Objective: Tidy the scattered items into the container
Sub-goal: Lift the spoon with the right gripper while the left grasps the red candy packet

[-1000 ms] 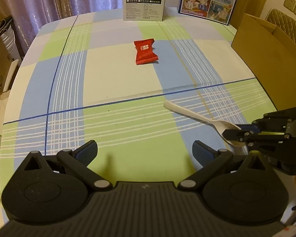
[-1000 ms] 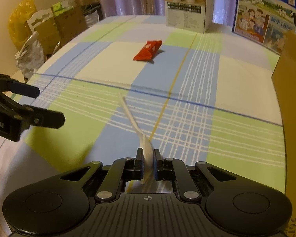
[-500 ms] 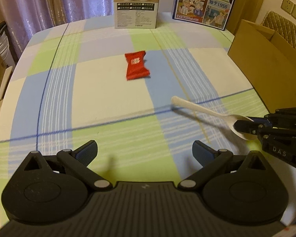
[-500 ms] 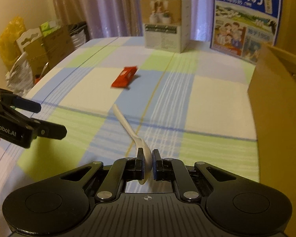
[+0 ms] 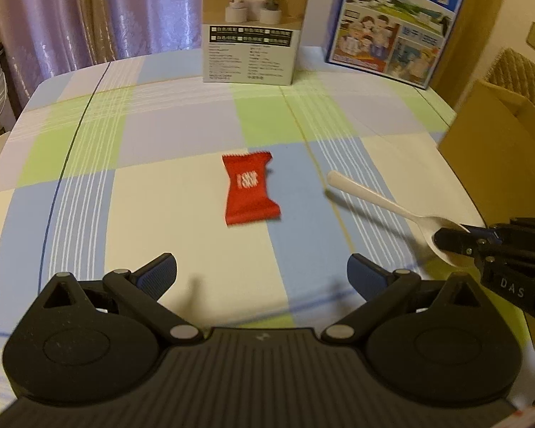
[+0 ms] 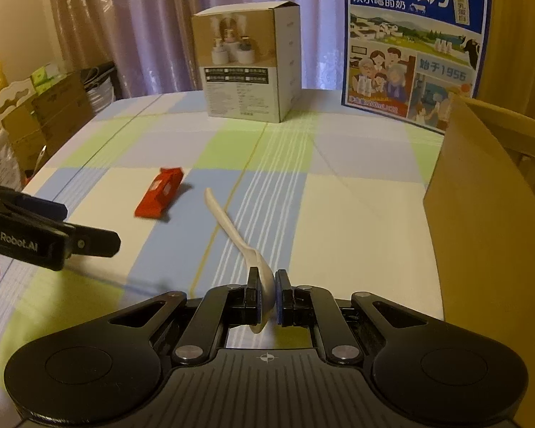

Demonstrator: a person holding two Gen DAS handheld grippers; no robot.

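Observation:
My right gripper is shut on the bowl of a white plastic spoon and holds it above the table, handle pointing away. The spoon and the right gripper also show at the right of the left wrist view. A red snack packet lies flat on the checked tablecloth, straight ahead of my left gripper, which is open and empty just short of it. The packet shows left of the spoon in the right wrist view. An open cardboard box stands at the table's right edge.
A white product box and a blue milk carton box stand at the table's far edge. Purple curtains hang behind. Cardboard boxes and bags are stacked off the table's left side.
My right gripper has lifted the spoon off the table and carried it forward. My left gripper has moved forward toward the red packet, still open.

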